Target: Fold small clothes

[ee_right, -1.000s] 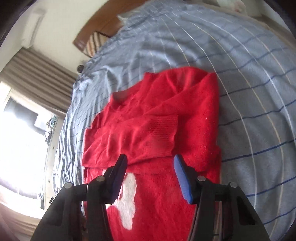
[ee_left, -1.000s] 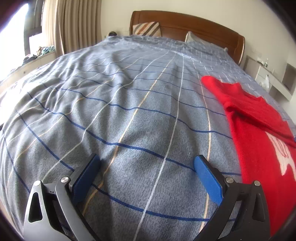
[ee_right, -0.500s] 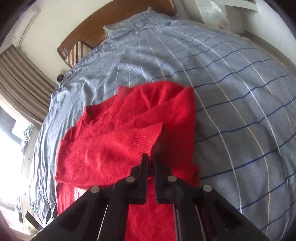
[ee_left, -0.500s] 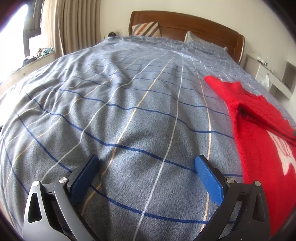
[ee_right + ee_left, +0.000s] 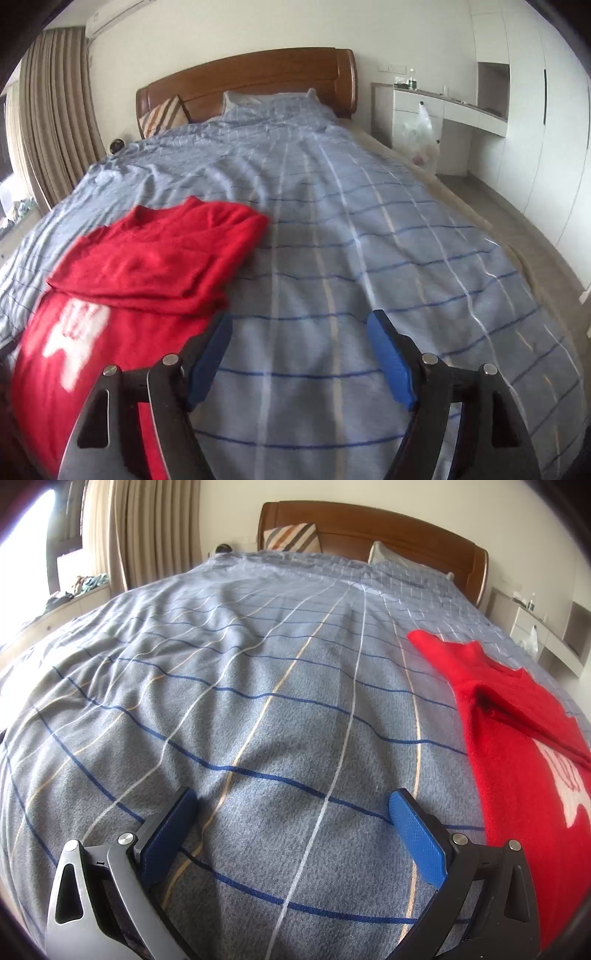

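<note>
A red sweater (image 5: pixel 147 266) with white lettering lies on the blue checked bedspread (image 5: pixel 369 258), its sleeves folded across the chest. In the left wrist view the sweater (image 5: pixel 517 738) lies at the right edge. My right gripper (image 5: pixel 301 332) hovers over bare bedspread just right of the sweater's hem; its jaws are opening and nothing is between them. My left gripper (image 5: pixel 291 805) stands wide open over the bedspread (image 5: pixel 258 683), left of the sweater and apart from it, with nothing between its blue pads.
A wooden headboard (image 5: pixel 251 77) with a striped cushion (image 5: pixel 162 118) and a pillow stands at the far end. A white desk (image 5: pixel 443 110) with a plastic bag (image 5: pixel 421 136) stands right of the bed. Curtains (image 5: pixel 147 528) and a window sill are on the left.
My right gripper shut over the folded sleeve, then swung right off the sweater, rolled and opened over bare bedspread. The left gripper stayed in place.
</note>
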`<state>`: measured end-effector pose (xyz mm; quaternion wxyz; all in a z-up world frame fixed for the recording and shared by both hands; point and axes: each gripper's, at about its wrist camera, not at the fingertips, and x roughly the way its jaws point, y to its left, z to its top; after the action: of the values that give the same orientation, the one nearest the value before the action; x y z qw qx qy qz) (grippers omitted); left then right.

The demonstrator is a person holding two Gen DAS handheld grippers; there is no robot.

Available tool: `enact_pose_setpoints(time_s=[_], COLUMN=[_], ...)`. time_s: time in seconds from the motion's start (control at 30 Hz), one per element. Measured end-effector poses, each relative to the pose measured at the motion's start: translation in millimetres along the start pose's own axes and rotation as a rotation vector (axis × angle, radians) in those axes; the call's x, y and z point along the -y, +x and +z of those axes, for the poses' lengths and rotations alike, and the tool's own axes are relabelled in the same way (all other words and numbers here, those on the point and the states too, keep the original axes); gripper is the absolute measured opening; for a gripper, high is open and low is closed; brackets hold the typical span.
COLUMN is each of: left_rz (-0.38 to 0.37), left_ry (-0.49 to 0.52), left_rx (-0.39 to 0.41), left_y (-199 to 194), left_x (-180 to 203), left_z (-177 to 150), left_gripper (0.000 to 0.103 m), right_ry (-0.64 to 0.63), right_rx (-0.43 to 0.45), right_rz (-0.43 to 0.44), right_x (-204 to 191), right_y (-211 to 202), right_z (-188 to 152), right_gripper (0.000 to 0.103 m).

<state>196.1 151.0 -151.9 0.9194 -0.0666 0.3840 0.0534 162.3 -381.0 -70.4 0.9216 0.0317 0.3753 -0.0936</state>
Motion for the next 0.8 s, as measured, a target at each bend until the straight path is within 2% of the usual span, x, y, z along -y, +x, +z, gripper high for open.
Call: enact_pose_setpoints(time_s=[0.17, 0.27, 0.4, 0.43, 0.5, 0.6, 0.7, 0.73, 0.8], left_rz=[0.003, 0.005, 0.001, -0.007, -0.093, -0.209, -0.249, -0.246, -0.220], left_ry=[0.000, 0.002, 0.006, 0.010, 0.023, 0.114, 0.276, 0.320, 0.402], left_rx=[0.001, 0.003, -0.003, -0.004, 0.034, 0.063, -0.039, -0.064, -0.089], left_y=[0, 0, -2, -6, -21, -33, -10, 0, 20], left_x=[-1, -2, -2, -2, 1, 27, 71, 84, 108], left_z=[0, -2, -1, 0, 6, 23, 41, 46, 54], left_gripper=[0.102, 0.102, 0.102, 0.102, 0.101, 0.102, 0.101, 0.097, 0.079], right_ry=[0.093, 0.097, 0.063, 0.063, 0.067, 0.063, 0.061, 0.061, 0.062], right_rx=[-0.065, -0.027, -0.018, -0.016, -0.007, 0.008, 0.010, 0.009, 0.009], right_rz=[-0.026, -0.020, -0.017, -0.014, -0.007, -0.010, -0.013, -0.012, -0.011], right_x=[40, 41, 34, 34, 35, 34, 34, 34, 33], right_y=[14, 14, 21, 21, 21, 21, 21, 21, 21], right_z=[-35, -46, -49, -49, -50, -52, -53, -52, -53], right_gripper=[0.075, 0.077, 0.088, 0.089, 0.089, 0.089, 0.089, 0.089, 0.089])
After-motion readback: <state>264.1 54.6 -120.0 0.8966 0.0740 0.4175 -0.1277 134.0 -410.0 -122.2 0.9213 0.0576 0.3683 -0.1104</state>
